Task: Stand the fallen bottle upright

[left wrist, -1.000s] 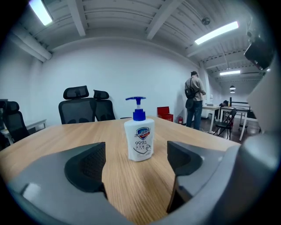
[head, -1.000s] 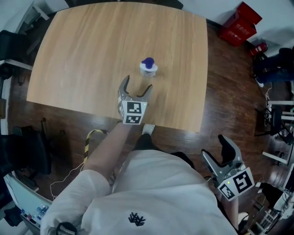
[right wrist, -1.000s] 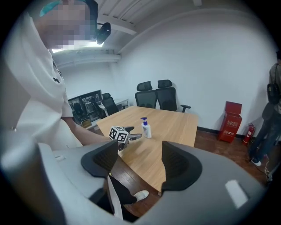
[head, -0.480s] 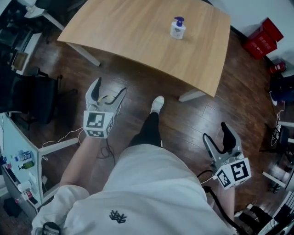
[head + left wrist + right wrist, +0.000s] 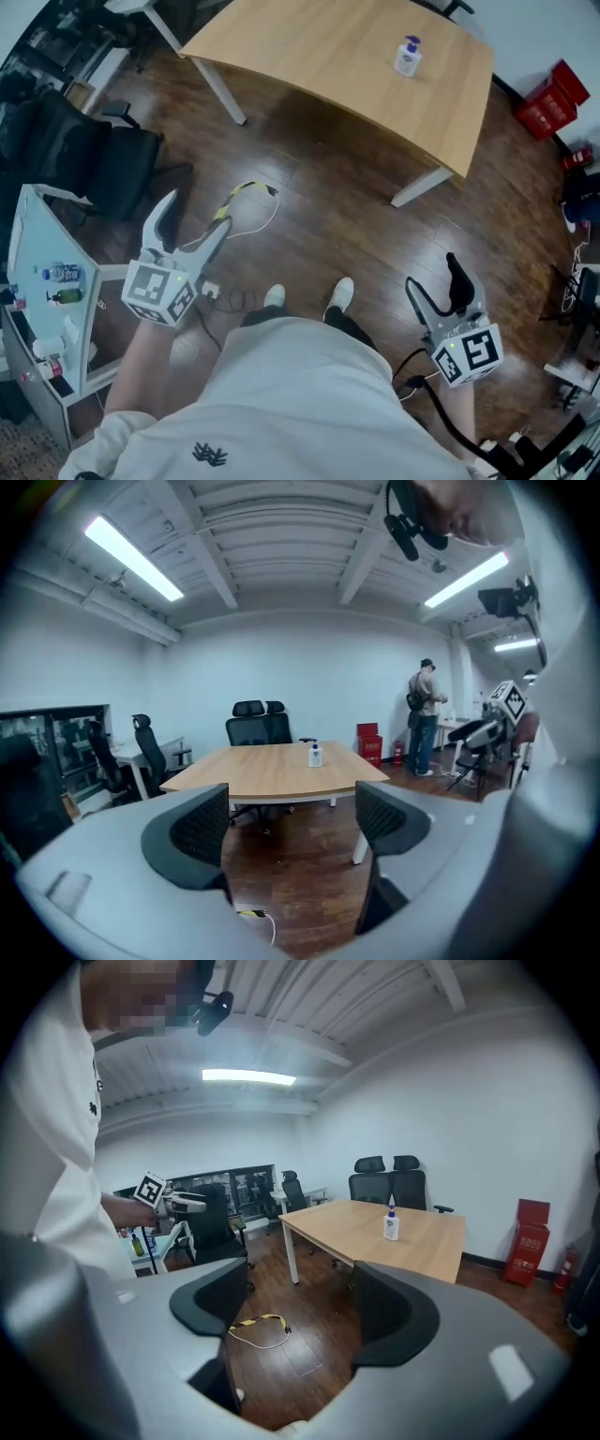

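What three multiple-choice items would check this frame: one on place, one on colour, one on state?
1. Where is the bottle?
A. on the floor
B. on the table
C. on a chair

2. What colour is its pump cap?
A. red
B. blue
C. green

3. How are the left tongs and the right tongs?
A. both open and empty
B. both shut
C. one shut on the bottle

Answers:
1 B: the bottle stands upright on the wooden top, far from both tongs.
2 B: the cap shows blue in the left gripper view.
3 A: each gripper view shows its jaws apart with only floor between them.
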